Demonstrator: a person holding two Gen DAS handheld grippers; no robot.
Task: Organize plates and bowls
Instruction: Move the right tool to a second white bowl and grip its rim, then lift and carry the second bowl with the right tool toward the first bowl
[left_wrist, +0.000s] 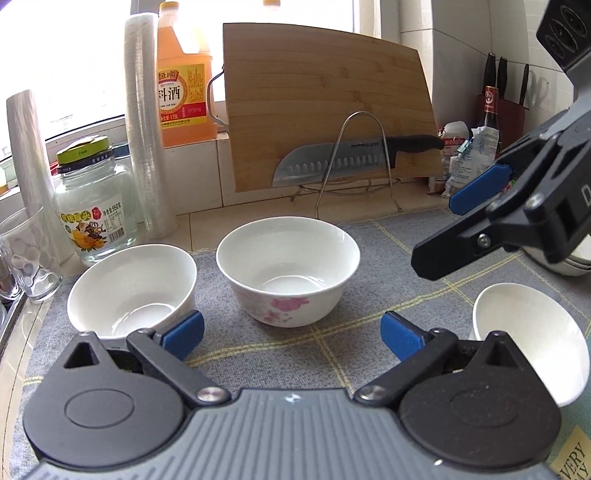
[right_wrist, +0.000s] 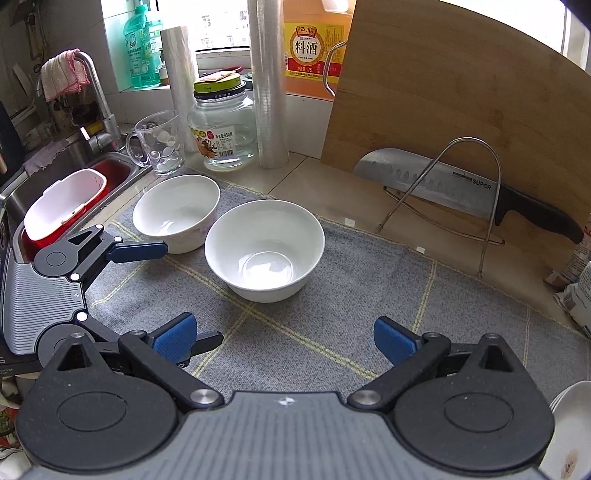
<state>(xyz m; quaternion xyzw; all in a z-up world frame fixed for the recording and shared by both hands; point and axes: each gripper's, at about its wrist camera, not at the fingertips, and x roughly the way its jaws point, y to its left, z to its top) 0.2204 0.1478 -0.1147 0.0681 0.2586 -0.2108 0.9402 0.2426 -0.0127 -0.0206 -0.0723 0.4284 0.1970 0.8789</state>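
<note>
1. The left gripper (left_wrist: 291, 334) and the right gripper (right_wrist: 284, 334) are both standing wide open and holding nothing.
2. Two white bowls, the flowered bowl (left_wrist: 288, 269) and the plain bowl (left_wrist: 131, 286), are sitting side by side on the grey mat (right_wrist: 351, 295).
3. The knife (left_wrist: 354, 157) is resting against the cutting board (left_wrist: 328, 103) behind.

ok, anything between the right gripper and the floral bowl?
Nothing visible. The right gripper is open, facing the floral bowl across bare grey mat. The left gripper sits off to the side.
</note>
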